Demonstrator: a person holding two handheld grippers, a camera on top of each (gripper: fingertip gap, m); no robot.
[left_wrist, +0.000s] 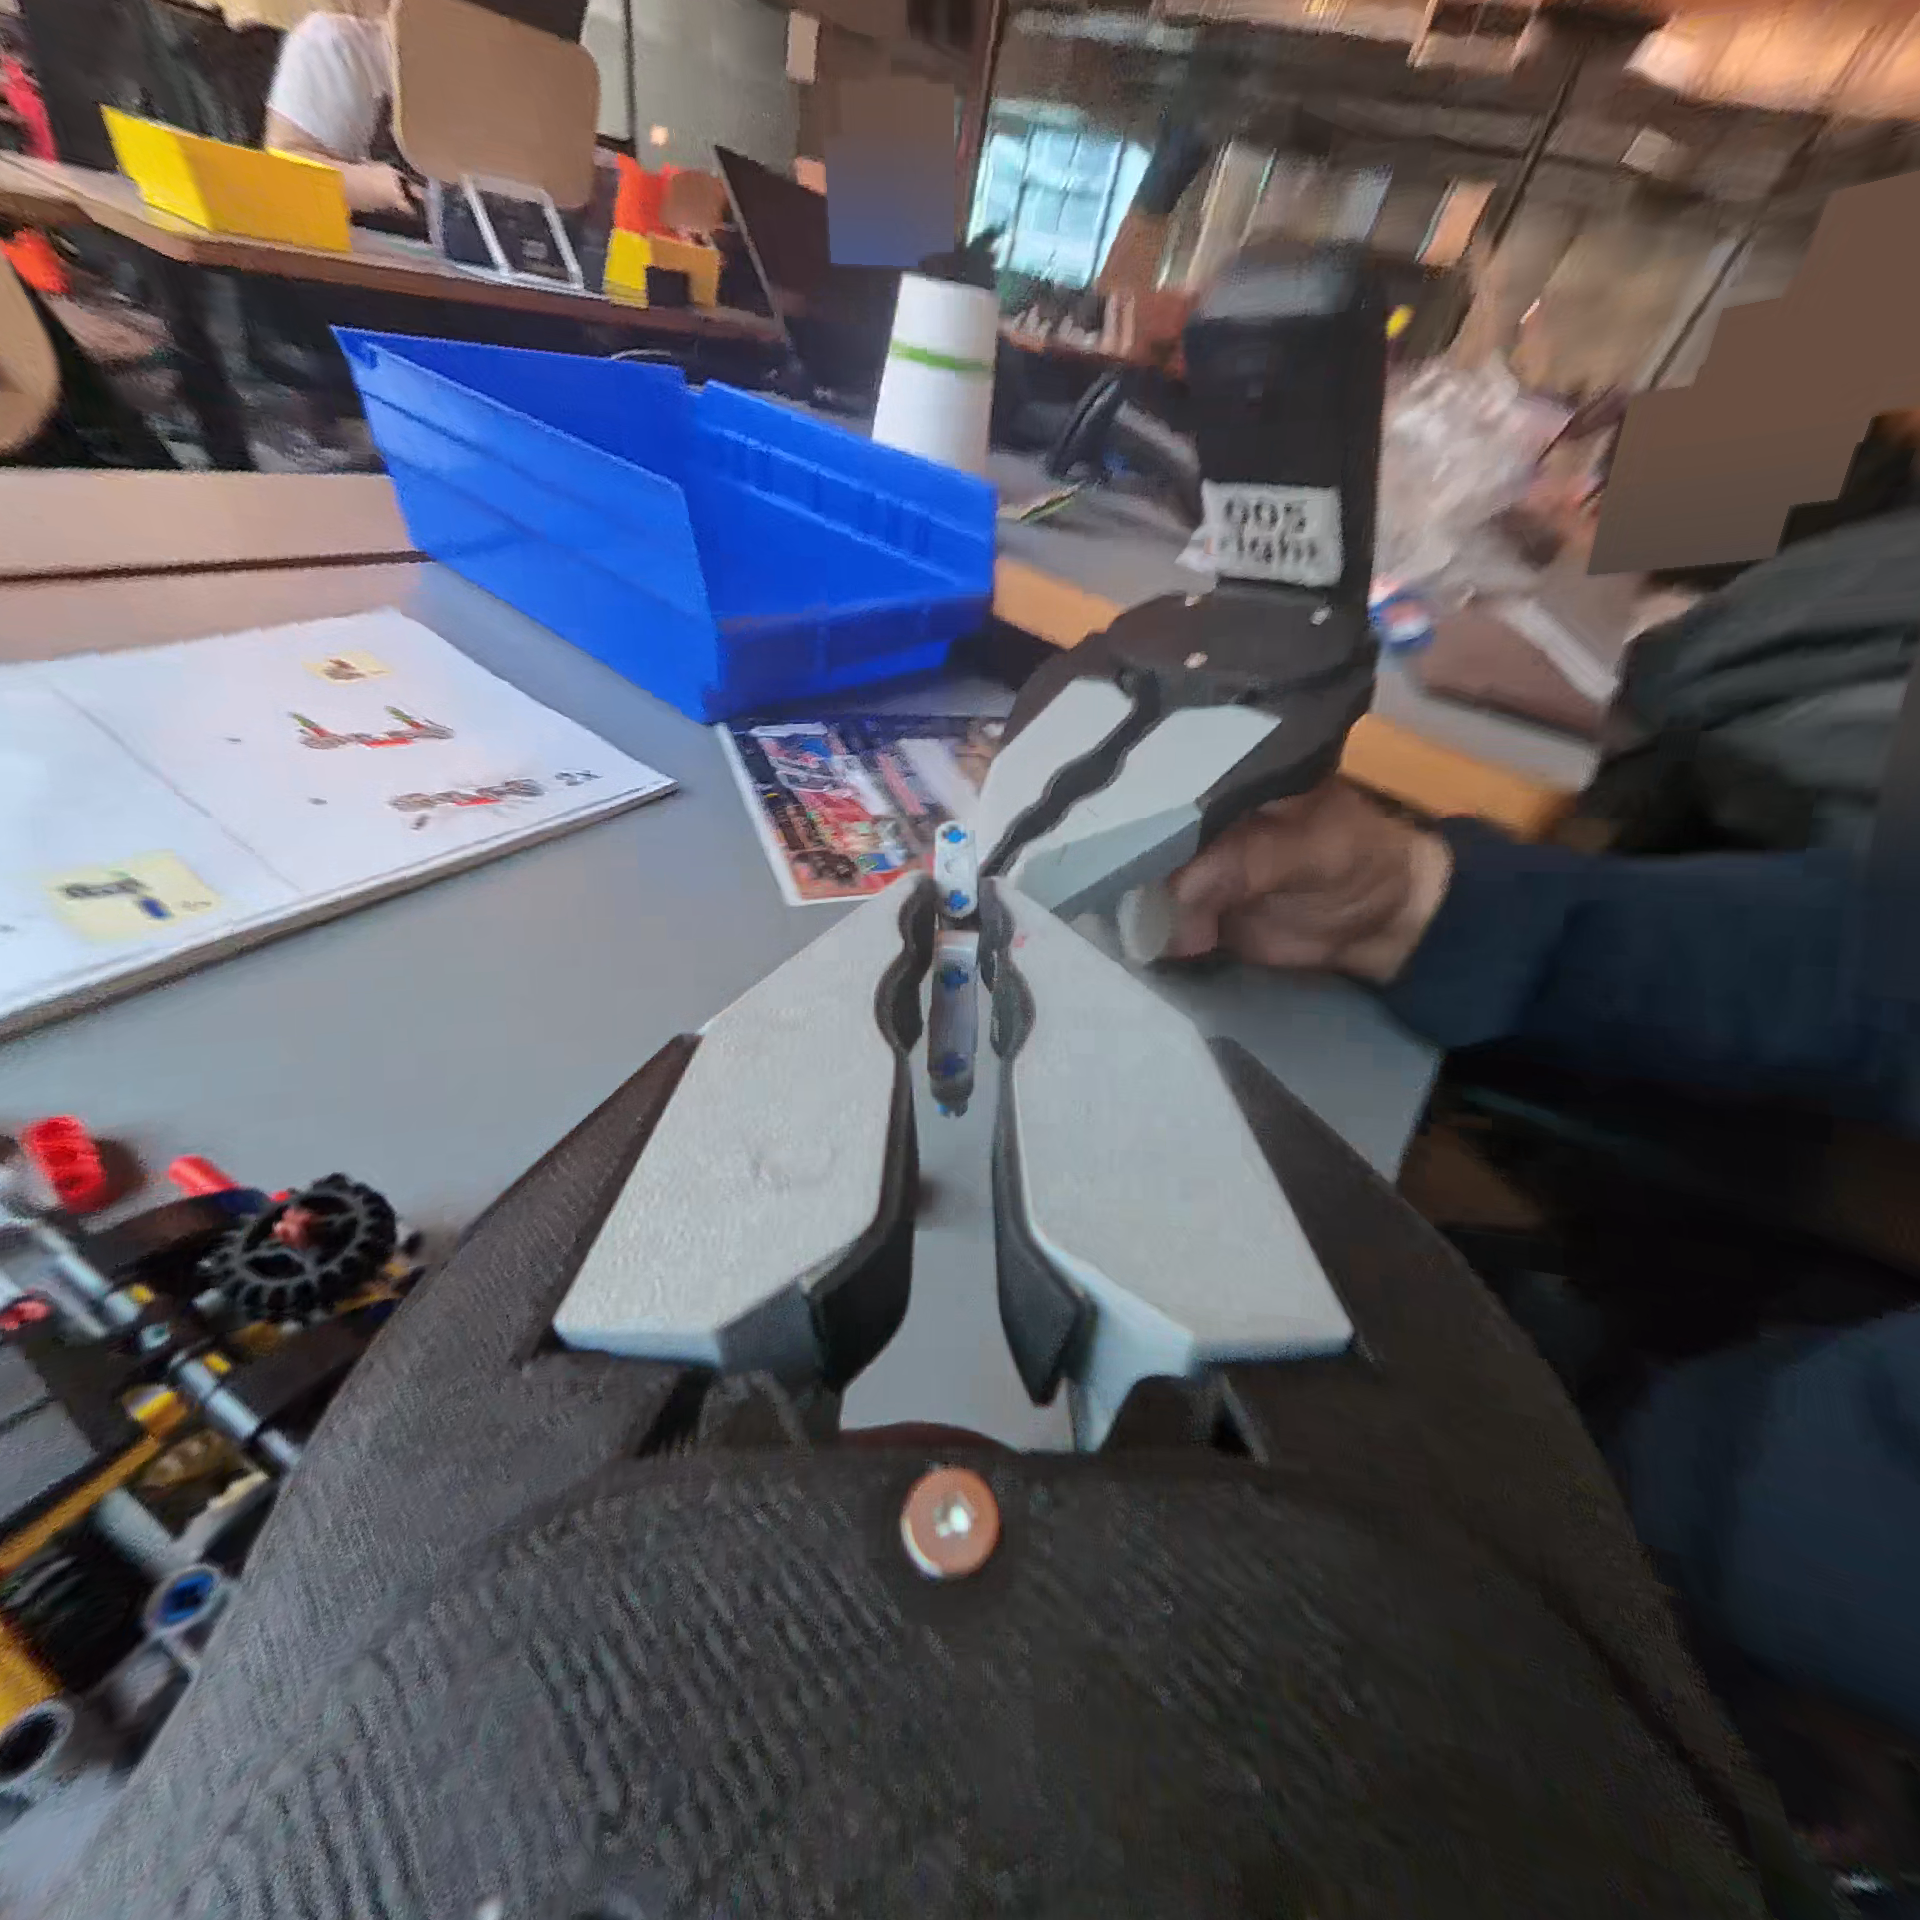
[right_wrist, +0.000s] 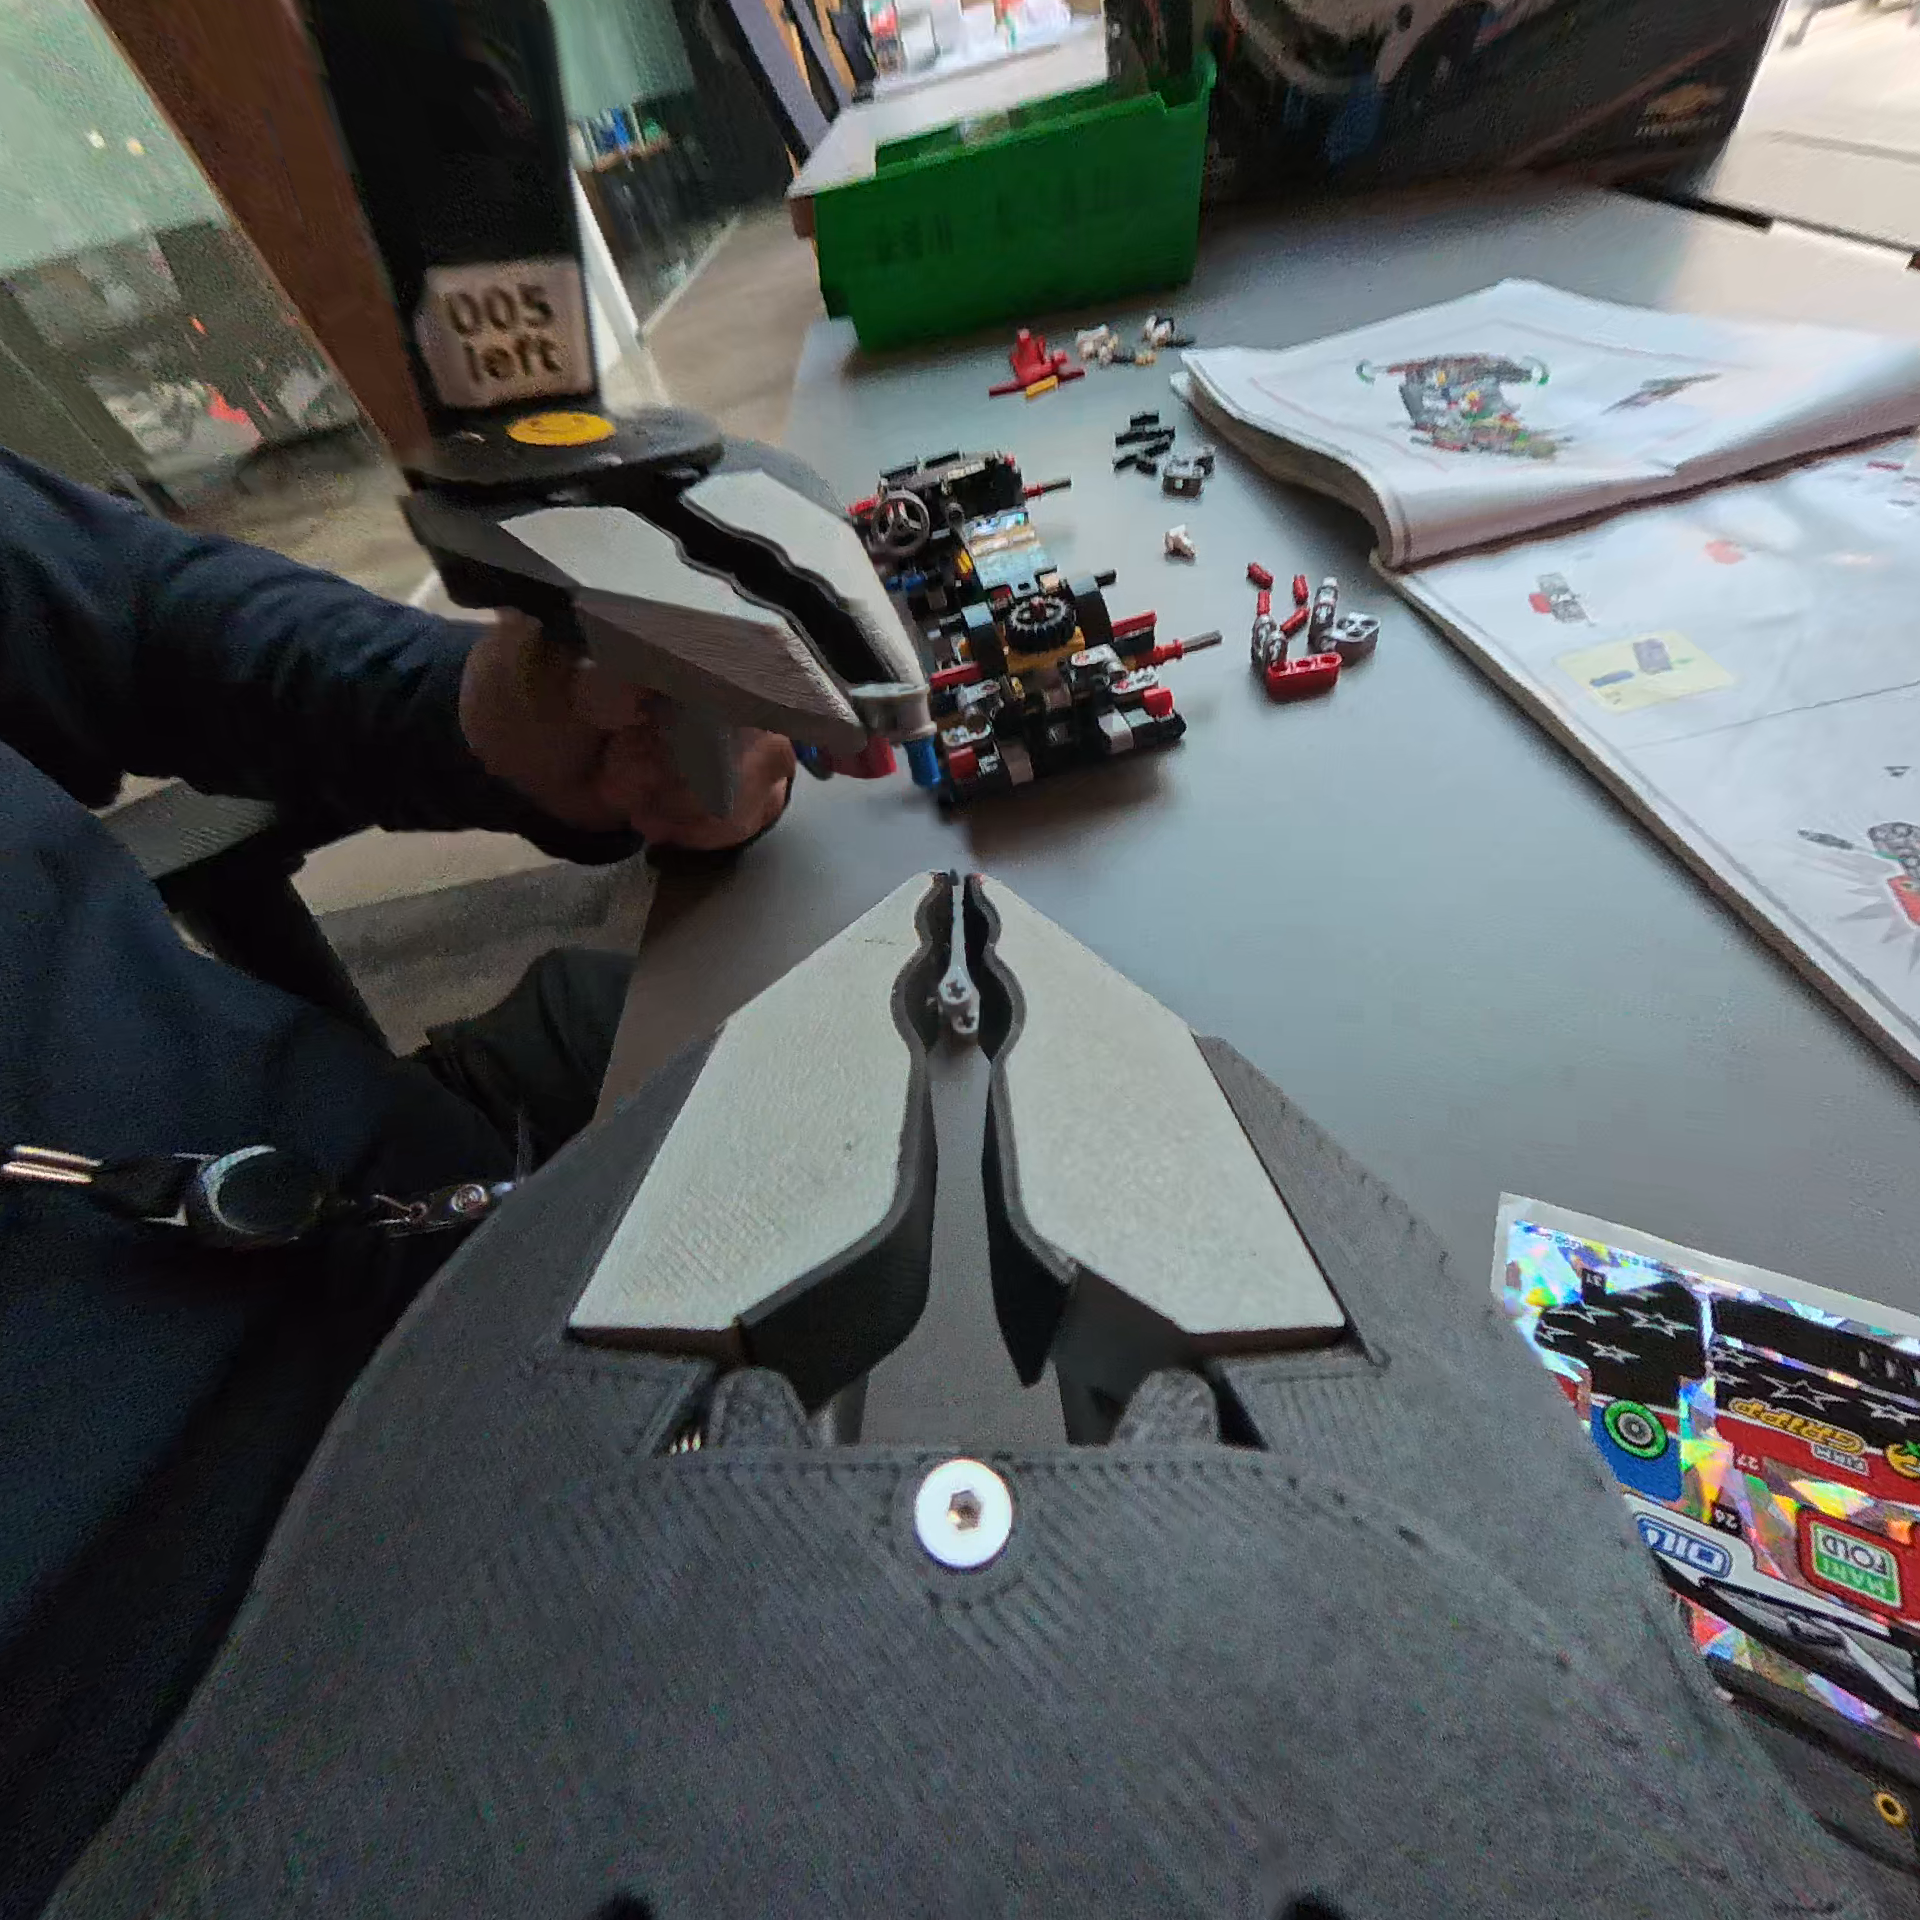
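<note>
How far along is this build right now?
Done: a partly built black, yellow and red vehicle chassis stands on the grey table. In hand: the left hand-held gripper clamps a grey beam with blue pins; the right hand-held gripper pinches a thin grey piece. Left: loose red and grey parts lie unattached.

The left gripper points forward over the table; its two grey fingers are nearly together and squeeze a thin grey bar with blue pegs, which sticks out past the tips; a hand in a dark blue sleeve holds its handle from below; the right gripper is tilted down; its fingers are closed on a small grey piece; another hand grips its handle.
</note>
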